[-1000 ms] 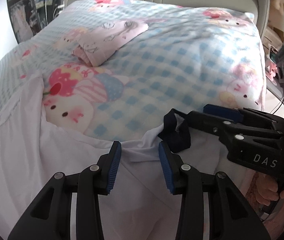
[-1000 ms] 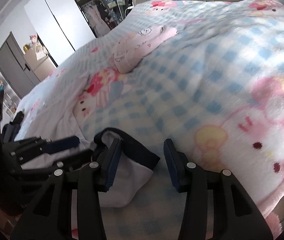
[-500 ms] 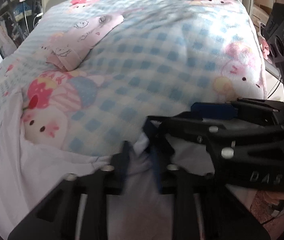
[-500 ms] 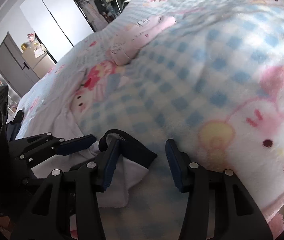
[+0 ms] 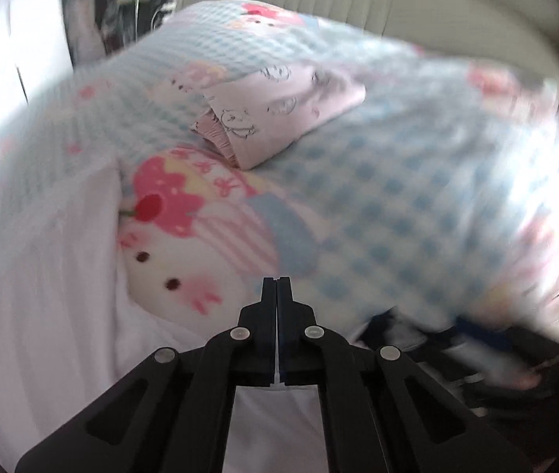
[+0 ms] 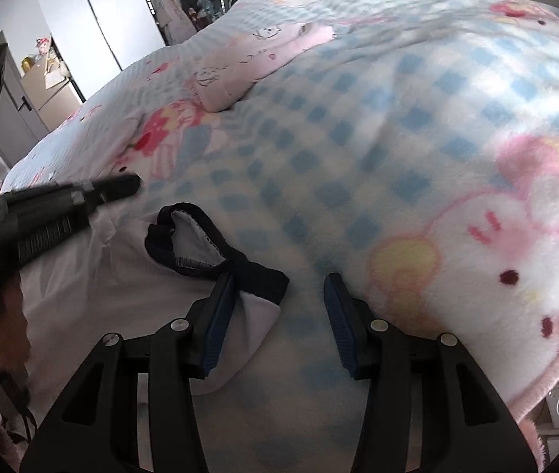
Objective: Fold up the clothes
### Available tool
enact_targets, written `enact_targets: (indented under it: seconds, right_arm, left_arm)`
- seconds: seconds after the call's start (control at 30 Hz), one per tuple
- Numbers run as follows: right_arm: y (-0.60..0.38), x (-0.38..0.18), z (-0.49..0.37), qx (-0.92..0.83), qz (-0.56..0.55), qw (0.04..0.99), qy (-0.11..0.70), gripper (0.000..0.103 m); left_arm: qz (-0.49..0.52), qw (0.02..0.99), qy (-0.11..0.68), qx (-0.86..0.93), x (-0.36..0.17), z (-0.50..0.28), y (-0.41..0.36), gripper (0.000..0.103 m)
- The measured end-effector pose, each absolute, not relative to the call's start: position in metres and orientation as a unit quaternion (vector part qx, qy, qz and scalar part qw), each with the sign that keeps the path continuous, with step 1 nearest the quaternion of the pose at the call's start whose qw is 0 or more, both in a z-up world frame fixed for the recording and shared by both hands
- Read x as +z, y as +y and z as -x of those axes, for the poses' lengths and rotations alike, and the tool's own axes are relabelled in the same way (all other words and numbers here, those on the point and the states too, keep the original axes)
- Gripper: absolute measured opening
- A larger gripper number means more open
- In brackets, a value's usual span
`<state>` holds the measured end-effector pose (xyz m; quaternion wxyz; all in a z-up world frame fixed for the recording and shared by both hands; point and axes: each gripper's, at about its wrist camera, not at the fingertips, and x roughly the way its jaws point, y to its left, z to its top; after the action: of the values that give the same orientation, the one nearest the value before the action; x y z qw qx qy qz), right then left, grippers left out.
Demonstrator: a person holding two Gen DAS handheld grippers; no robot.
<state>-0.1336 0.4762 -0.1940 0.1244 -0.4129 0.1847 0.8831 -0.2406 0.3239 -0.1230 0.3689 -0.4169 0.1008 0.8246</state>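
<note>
The white T-shirt with a navy collar (image 6: 185, 252) lies at the near edge of the bed, on the checked cartoon blanket (image 6: 417, 149), its neck opening facing the far side. The left claw (image 5: 277, 287) has its fingers pressed fully together; a sliver of white shows low in the slot between them, but whether any cloth is pinched there I cannot tell. The right claw (image 6: 279, 315) stands about half open and grips nothing, its left finger touching the navy trim at the shirt's right shoulder. A folded pink garment (image 5: 279, 114) rests farther up the bed. This looks like the start of the fold: the right claw probably needs to close on the shoulder before both lift together.
</note>
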Motion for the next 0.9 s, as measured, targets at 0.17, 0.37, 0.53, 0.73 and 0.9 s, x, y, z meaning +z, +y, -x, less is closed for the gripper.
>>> enact_targets:
  seconds: [0.17, 0.37, 0.53, 0.73, 0.9]
  right_arm:
    - [0.487, -0.184, 0.12, 0.892, 0.377, 0.12, 0.22, 0.049]
    - [0.48, -0.186, 0.128, 0.889, 0.393, 0.131, 0.196, 0.049]
    - [0.481, -0.189, 0.128, 0.886, 0.398, 0.13, 0.199, 0.049]
    - [0.475, -0.193, 0.129, 0.882, 0.413, 0.137, 0.181, 0.05]
    - [0.48, -0.19, 0.124, 0.882, 0.407, 0.148, 0.186, 0.049]
  left_arm:
    - [0.403, 0.451, 0.13, 0.786, -0.12, 0.208, 0.318, 0.001]
    - [0.424, 0.436, 0.224, 0.761, -0.15, 0.192, 0.346, 0.002]
    - [0.436, 0.416, 0.254, 0.756, -0.168, 0.197, 0.363, 0.002]
    - [0.437, 0.37, 0.186, 0.799, -0.163, 0.23, 0.369, 0.003]
    - [0.426, 0.362, 0.035, 0.828, -0.119, 0.245, 0.308, 0.005]
